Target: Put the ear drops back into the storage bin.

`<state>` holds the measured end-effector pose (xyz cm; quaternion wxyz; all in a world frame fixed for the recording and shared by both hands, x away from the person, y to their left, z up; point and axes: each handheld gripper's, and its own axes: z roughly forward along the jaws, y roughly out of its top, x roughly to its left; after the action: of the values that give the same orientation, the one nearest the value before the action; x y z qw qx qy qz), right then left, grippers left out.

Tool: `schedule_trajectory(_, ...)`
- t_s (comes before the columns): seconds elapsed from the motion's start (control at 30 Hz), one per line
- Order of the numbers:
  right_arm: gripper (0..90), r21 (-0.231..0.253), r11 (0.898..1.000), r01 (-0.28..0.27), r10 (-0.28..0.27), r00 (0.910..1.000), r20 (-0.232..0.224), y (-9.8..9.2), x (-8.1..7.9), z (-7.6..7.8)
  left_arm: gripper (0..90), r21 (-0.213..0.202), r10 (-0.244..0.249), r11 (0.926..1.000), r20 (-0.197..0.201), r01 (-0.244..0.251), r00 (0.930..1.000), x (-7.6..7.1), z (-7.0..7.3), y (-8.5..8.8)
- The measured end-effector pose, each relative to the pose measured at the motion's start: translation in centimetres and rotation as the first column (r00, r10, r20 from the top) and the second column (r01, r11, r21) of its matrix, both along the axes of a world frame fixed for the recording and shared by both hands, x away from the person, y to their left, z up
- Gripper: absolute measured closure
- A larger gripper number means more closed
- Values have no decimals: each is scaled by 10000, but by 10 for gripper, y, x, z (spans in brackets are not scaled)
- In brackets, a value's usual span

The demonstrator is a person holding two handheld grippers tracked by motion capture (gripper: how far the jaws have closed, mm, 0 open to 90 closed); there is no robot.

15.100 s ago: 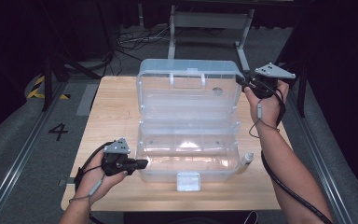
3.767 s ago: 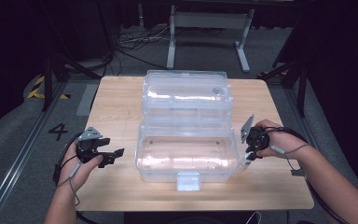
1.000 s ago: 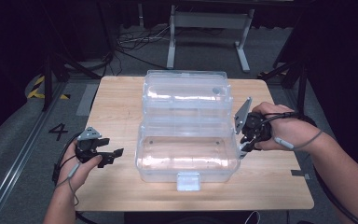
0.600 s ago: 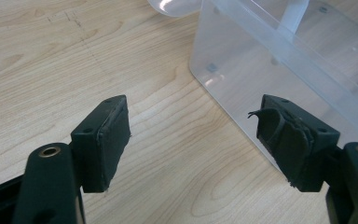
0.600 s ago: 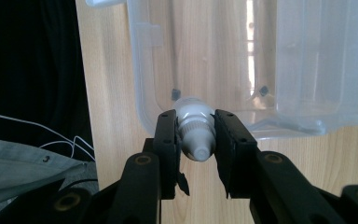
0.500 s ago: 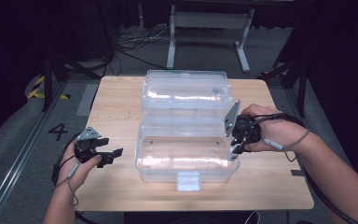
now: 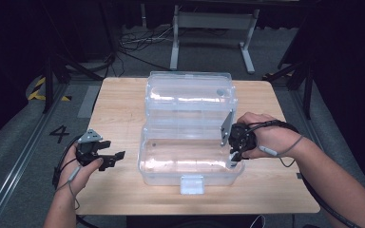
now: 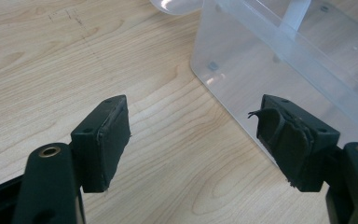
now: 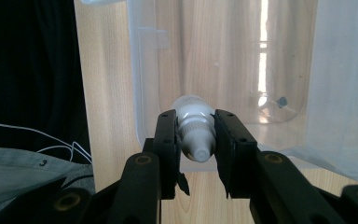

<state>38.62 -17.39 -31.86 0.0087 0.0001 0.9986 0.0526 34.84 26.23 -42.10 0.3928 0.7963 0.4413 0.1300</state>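
Right gripper view: small white bottle (image 9: pixel 195 133) pinched between right gripper (image 9: pixel 195 144) jaws, nozzle toward camera, over clear box's (image 7: pixel 190 156) right rim. Placing step; next lower inside box, release. Left gripper (image 7: pixel 105 156) wide, idle left of box.

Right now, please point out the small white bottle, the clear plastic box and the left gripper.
small white bottle (image 9: pixel 195 130), right gripper view, on its neck.
clear plastic box (image 7: pixel 190 178), high view, on its front wall.
left gripper (image 8: pixel 193 140), left gripper view, between its open jaws.
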Motion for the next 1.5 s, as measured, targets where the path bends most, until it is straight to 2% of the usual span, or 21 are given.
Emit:
schedule_trajectory(0.6, 713, -607, 9982, 5, -31, 9991, -427, 4, 5, -38, 257, 48, -8, 10000, -90, 8, 10000, 0, -2, 0)
schedule_trajectory(1.07, 713, -663, 9978, -87, 42, 9976, -690, 7, 8, -59, 257, 60, -44, 10000, -90, 45, 10000, 1, -3, 0)
schedule_trajectory(1.5, 713, -807, 9967, -86, 22, 9969, -790, 10, 9, -69, 254, 72, -49, 10000, -199, 51, 9998, 1, -3, 1)
